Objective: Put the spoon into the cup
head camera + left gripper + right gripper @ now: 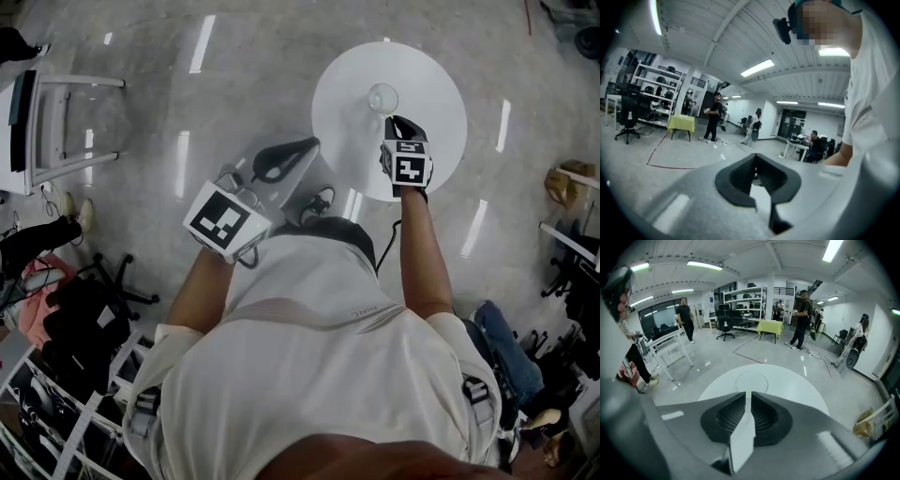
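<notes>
A clear glass cup (382, 97) stands near the middle of a round white table (441, 84). In the right gripper view it shows only as a faint round outline (751, 380) on the table top (797, 390). My right gripper (394, 122) hovers over the table just short of the cup, its jaws together (747, 394) with a thin pale strip along the seam. My left gripper (312, 143) is held off the table to the left, above the floor, jaws together (755, 158). No spoon shows in any view.
A white rack (56, 122) stands at the far left, with a black office chair (94, 291) and shelving below it. A cable (319, 202) lies on the floor by the table. Several people and a yellow table (769, 326) are far off.
</notes>
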Available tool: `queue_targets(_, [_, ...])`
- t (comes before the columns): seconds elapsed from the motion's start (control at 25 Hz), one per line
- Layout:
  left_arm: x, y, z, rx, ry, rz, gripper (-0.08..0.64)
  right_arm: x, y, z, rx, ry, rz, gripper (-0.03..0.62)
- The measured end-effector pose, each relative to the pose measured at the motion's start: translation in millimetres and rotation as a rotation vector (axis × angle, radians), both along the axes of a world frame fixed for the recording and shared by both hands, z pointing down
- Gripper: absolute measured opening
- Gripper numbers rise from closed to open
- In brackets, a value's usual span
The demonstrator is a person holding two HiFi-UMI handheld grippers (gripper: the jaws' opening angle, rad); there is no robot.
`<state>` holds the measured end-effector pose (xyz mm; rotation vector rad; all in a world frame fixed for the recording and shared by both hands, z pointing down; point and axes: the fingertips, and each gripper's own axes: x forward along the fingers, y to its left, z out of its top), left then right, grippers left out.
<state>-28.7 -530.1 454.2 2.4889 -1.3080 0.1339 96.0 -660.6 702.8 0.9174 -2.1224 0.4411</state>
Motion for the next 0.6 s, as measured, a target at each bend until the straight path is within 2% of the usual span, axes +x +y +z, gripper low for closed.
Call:
queue_targets(0.12, [-4,1,-3,0.001,-0.003,0.006,0.002,-2,-1,-10,0.022,-0.02,0.025,0.034])
queue_targets(0.28, [-6,-2,-16,0.027,-0.004,0.03,0.002,4,0,-54,0.094,-0.098,0.085,0.023])
queue_targets(0.32, [-7,-2,-20,0.04,-0.001,0.041,0.002,6,2,-68,0.116,-0.124,0.102,0.006])
queue_targets(0.6, [-3,3,-72,0.162,0.002,0.129,0.002,13,29,-199,0.314,-0.321,0.176,0.005])
